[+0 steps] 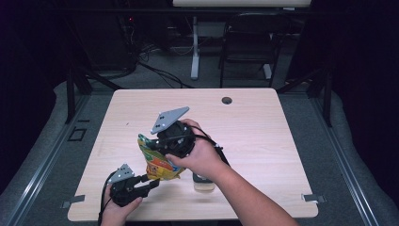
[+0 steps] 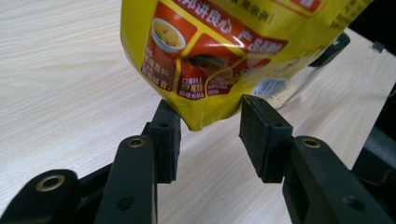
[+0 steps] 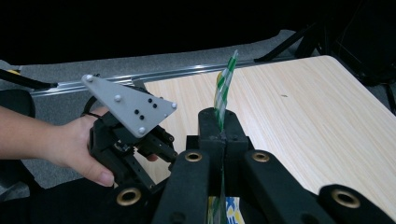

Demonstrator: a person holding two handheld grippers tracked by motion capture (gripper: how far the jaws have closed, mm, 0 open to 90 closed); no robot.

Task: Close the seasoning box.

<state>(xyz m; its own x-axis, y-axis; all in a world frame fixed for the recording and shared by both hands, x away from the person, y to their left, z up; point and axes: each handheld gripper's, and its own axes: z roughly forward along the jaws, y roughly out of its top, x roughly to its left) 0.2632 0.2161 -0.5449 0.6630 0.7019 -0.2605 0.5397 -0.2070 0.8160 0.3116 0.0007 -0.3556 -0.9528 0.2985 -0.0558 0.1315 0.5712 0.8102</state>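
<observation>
A yellow snack bag [image 1: 158,165] with red panels hangs above the wooden table [image 1: 263,127], held by its top edge. My right gripper [image 1: 154,145] is shut on that edge; in the right gripper view the thin green-and-white seam [image 3: 225,86] sticks up from between the closed jaws [image 3: 223,135]. My left gripper [image 1: 153,183] lies low near the front left and points at the bag's bottom. In the left gripper view the bag's lower corner [image 2: 201,119] hangs between the pads [image 2: 259,135], with a gap on both sides; this gripper [image 2: 209,114] is open.
A small clear container with a dark cap [image 1: 203,183] stands on the table just under my right forearm and behind the bag [image 2: 299,88]. A cable hole [image 1: 227,100] sits near the far edge. A chair [image 1: 249,37] and desk legs stand beyond the table.
</observation>
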